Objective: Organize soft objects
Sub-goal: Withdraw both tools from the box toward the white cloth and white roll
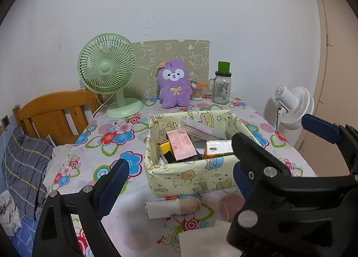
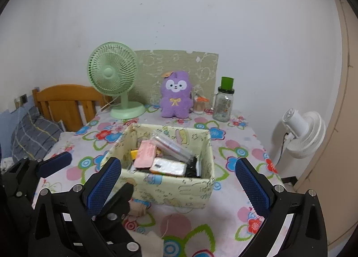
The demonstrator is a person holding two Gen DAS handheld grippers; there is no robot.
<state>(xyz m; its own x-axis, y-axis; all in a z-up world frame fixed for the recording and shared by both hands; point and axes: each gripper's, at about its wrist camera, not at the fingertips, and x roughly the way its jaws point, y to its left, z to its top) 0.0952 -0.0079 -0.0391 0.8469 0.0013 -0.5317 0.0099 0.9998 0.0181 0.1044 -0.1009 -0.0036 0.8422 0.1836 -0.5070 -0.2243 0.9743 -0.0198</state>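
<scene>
A pale yellow fabric box (image 1: 190, 176) (image 2: 179, 192) stands mid-table, holding several packets and small items. A rolled beige cloth (image 1: 172, 208) lies just in front of it; in the right wrist view only its end (image 2: 138, 208) shows behind the left gripper. A purple plush toy (image 1: 175, 84) (image 2: 176, 98) sits upright at the back. My left gripper (image 1: 179, 180) is open, above the roll, before the box. My right gripper (image 2: 179, 180) is open, its jaws wide before the box. The right gripper's fingers (image 1: 322, 128) also show in the left wrist view.
A green desk fan (image 1: 107, 71) (image 2: 114, 75) stands back left, a glass jar with green lid (image 1: 222, 86) (image 2: 224, 104) back right. A white fan (image 1: 295, 107) (image 2: 304, 136) is off the table's right edge. Wooden headboard (image 1: 53, 113) and pillow (image 1: 24, 167) lie left. A pale folded cloth (image 1: 201, 241) lies at the front.
</scene>
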